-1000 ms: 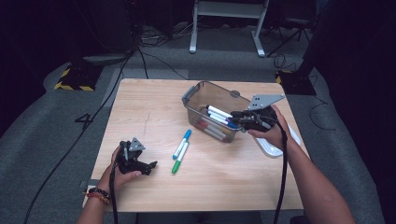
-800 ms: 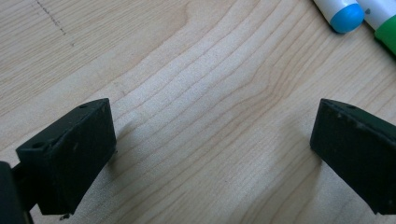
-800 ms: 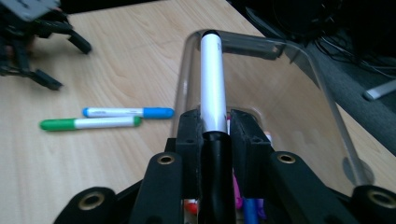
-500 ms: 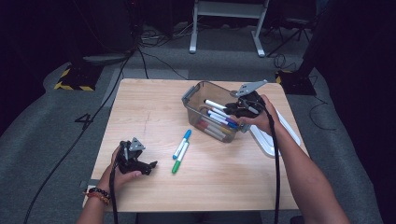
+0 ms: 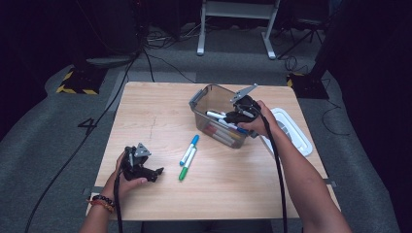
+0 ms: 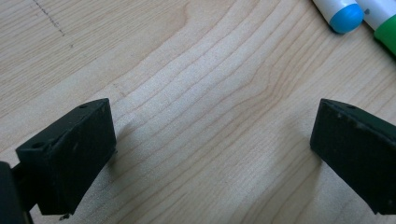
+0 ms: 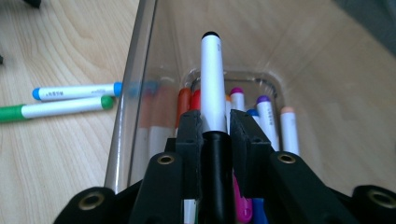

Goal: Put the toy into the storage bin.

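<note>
Black-capped marker (image 7: 213, 84), white-barrelled with a black cap and a black end, is pinched between the right claw (image 7: 215, 128) pads and pointed into the clear bin (image 5: 200, 98), just above the markers lying there. One bin sits on the desk (image 5: 233, 179), holding at least seven markers, among them orange, red, purple, blue and pink. Two markers lie loose on the desk: one blue-capped (image 5: 189, 149), one green-capped (image 5: 187, 164), side by side. One white lid (image 5: 296, 136) rests beside the bin. The left claw (image 6: 210, 154) is spread wide over bare wood.

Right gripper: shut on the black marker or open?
Shut on it. In the right gripper view the right gripper has both fingers pressed on the black marker, held over the clear bin.
</note>
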Available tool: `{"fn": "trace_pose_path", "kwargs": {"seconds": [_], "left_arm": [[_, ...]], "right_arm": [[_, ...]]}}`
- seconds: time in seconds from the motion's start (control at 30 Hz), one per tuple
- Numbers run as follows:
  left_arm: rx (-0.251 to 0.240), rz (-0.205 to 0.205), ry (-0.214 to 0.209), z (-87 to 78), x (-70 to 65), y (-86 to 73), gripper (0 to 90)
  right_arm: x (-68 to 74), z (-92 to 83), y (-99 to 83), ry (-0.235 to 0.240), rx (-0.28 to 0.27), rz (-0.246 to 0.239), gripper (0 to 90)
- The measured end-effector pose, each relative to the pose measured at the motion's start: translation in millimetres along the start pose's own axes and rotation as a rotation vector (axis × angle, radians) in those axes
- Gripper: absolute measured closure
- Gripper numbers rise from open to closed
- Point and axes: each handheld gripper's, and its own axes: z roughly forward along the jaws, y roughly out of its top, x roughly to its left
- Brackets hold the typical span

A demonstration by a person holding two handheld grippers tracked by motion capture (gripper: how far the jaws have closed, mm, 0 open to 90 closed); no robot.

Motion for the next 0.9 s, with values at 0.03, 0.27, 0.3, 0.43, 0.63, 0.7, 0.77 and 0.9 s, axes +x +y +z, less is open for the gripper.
{"fn": "trace_pose_path", "kwargs": {"seconds": [0.03,0.27,0.3,0.43,0.63,0.7,0.77,0.9], "left_arm": [[0.000,0.000,0.000,0.0,0.0,0.0,0.5],[-0.001,0.003,0.000,0.1,0.2,0.1,0.5],[0.000,0.002,0.000,0.0,0.1,0.1,0.4],[0.000,0.002,0.000,0.0,0.1,0.1,0.4],[0.001,0.003,0.000,-0.1,0.1,0.0,0.5],[0.001,0.003,0.000,-0.1,0.1,0.0,0.5],[0.000,0.004,0.000,0.0,0.2,0.0,0.5],[0.000,0.001,0.000,0.0,0.0,0.0,0.5]], "right_arm": [[0.4,3.0,0.0,0.004,0.009,-0.004,74.5],[1.2,15.4,-0.1,0.030,0.103,-0.007,73.7],[1.3,16.0,-0.3,0.024,0.111,-0.005,71.7],[0.9,15.6,-2.7,0.014,0.112,0.009,63.6],[-0.4,-11.9,-2.1,-0.033,0.002,0.046,49.1],[3.6,-26.3,-3.0,-0.053,-0.036,0.048,39.3],[10.6,-41.6,-6.5,-0.076,-0.080,0.051,33.7],[27.3,-62.1,-15.9,-0.112,-0.153,0.052,27.8]]}}
